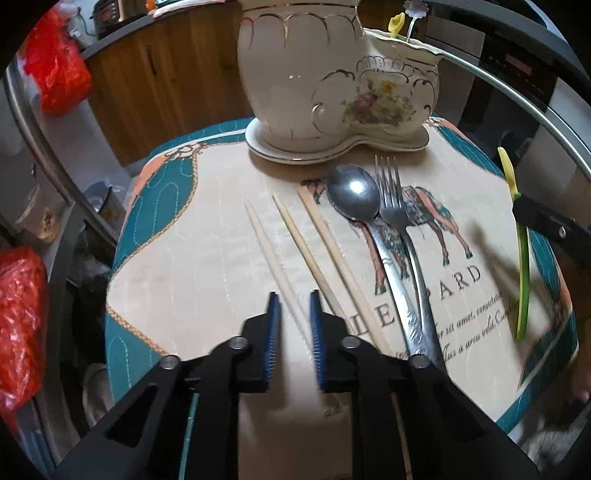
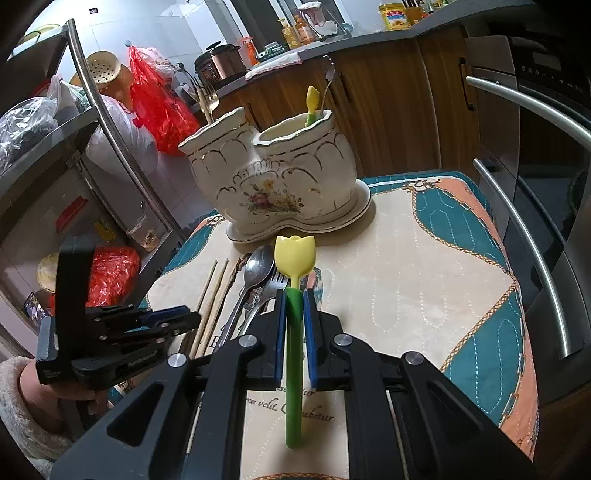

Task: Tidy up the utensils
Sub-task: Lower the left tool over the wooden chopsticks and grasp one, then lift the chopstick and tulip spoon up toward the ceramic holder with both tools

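A cream ceramic two-pocket holder (image 1: 332, 85) (image 2: 273, 181) stands at the far end of the quilted mat (image 1: 207, 258). Three chopsticks (image 1: 295, 240) (image 2: 214, 299), a steel spoon (image 1: 354, 195) (image 2: 255, 269) and a fork (image 1: 391, 206) (image 2: 273, 280) lie on the mat. My left gripper (image 1: 293, 299) is open and empty, low over the near ends of the chopsticks. My right gripper (image 2: 294, 295) is shut on the green stem of a yellow tulip-shaped spoon (image 2: 293, 258) (image 1: 522, 266), held above the mat. Another tulip spoon (image 2: 312, 103) (image 1: 397, 24) stands in the holder's right pocket.
Curved metal rails (image 2: 524, 236) run along the right and left (image 2: 110, 136) of the mat. Red plastic bags (image 2: 159, 99) (image 1: 55, 66) hang at the left. Wooden cabinets (image 2: 388, 99) and a counter with bottles are behind the holder.
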`<state>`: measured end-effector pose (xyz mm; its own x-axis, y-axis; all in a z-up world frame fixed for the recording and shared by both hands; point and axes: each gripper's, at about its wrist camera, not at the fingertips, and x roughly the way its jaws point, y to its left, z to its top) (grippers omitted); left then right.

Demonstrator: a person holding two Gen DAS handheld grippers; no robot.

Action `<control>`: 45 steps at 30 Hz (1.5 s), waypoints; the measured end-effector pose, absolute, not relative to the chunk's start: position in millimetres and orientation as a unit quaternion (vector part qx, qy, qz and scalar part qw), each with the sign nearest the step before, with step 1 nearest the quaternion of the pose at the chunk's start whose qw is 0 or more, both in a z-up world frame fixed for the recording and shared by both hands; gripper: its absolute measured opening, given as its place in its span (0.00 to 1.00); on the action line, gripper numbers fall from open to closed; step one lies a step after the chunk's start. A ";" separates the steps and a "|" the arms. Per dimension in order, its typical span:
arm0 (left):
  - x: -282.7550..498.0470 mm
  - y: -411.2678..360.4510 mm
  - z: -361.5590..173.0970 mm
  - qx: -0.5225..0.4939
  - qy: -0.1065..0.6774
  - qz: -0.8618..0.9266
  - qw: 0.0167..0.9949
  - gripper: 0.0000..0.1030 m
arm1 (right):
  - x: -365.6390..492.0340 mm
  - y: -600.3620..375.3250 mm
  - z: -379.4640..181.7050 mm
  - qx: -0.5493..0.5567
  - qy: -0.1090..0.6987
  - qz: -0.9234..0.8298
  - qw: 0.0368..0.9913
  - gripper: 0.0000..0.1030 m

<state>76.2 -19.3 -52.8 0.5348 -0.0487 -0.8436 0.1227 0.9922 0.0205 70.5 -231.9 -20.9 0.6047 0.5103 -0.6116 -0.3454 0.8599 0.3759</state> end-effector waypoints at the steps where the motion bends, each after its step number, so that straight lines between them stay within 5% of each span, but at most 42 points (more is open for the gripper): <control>1: 76.3 -17.4 -53.0 0.036 0.479 -0.050 0.876 0.08 | 71.3 -231.8 -21.4 0.112 0.375 0.241 0.888 0.09; 13: 60.4 5.5 -32.7 -0.022 0.427 -0.081 0.900 0.06 | 74.7 -235.5 3.4 0.119 0.341 0.248 0.899 0.09; 22: 52.2 31.4 68.9 -0.072 0.255 -0.111 0.958 0.06 | 108.9 -236.0 71.3 0.119 0.251 0.251 0.927 0.09; 29: 115.9 15.5 122.6 -0.106 0.148 -0.160 0.970 0.06 | 163.8 -229.9 106.6 0.141 0.195 0.231 0.943 0.09; 45: 180.0 -22.9 91.0 -0.071 0.029 -0.122 0.989 0.06 | 205.8 -192.8 72.6 0.067 0.130 0.197 0.969 0.09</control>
<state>180.0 -22.9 91.0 0.9683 -0.2465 -0.0405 0.2382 0.9599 -0.1481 205.8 -192.8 72.6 0.8884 0.4001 -0.2252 -0.3650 0.9130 0.1820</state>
